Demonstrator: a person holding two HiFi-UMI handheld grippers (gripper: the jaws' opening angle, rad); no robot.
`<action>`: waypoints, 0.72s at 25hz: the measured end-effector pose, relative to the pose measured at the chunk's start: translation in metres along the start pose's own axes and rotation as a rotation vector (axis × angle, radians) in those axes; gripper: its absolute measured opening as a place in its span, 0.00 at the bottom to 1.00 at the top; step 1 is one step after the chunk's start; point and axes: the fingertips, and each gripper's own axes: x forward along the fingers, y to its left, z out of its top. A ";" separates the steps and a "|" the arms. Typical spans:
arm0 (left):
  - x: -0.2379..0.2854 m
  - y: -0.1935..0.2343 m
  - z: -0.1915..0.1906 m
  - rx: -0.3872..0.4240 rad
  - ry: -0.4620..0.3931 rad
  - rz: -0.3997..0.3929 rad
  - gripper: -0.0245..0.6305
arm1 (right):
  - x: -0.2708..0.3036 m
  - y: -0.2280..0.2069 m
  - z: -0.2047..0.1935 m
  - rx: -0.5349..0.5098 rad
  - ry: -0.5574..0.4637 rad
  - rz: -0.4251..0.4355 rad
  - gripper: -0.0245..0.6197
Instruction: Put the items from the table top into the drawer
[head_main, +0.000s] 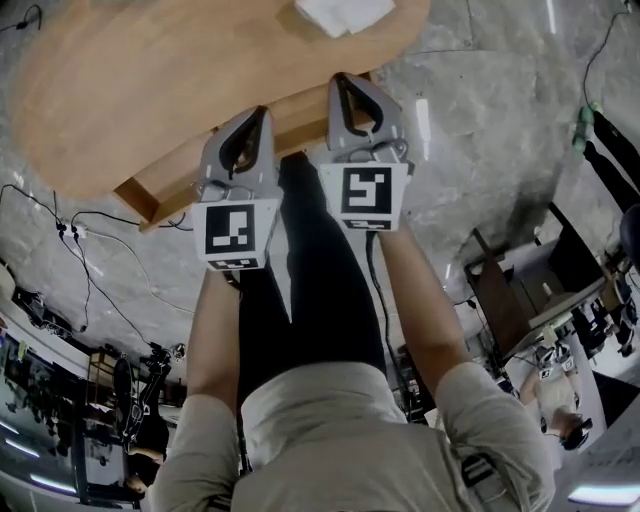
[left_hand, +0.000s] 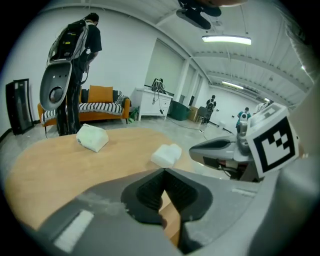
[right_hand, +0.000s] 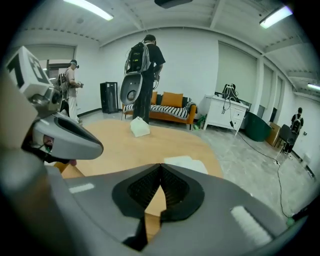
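Note:
The oval wooden table (head_main: 150, 80) lies ahead of me. A white folded item (head_main: 340, 12) rests near its far right edge; in the left gripper view it is the white item (left_hand: 166, 154), in the right gripper view the white item (right_hand: 186, 164). A second white packet (left_hand: 92, 137) lies farther back, and the packet (right_hand: 140, 127) also shows in the right gripper view. My left gripper (head_main: 262, 112) and right gripper (head_main: 343, 80) hang side by side over the table's near edge. Both are shut, holding nothing. A wooden drawer box (head_main: 150, 200) shows under that edge.
A person wearing a backpack rig (right_hand: 145, 60) stands beyond the table by an orange sofa (right_hand: 170, 107). Cables (head_main: 90, 270) trail over the grey floor on the left. A white cabinet (right_hand: 227, 112) stands at the back right, with other people farther off.

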 end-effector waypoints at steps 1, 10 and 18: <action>0.006 0.003 -0.004 -0.004 0.009 0.004 0.07 | 0.008 -0.003 0.000 -0.015 -0.007 0.004 0.05; 0.051 0.000 -0.017 -0.026 0.042 0.001 0.07 | 0.063 -0.017 -0.035 -0.160 0.138 0.008 0.31; 0.041 0.011 -0.034 -0.077 0.046 -0.007 0.07 | 0.096 -0.019 -0.063 -0.274 0.242 -0.030 0.29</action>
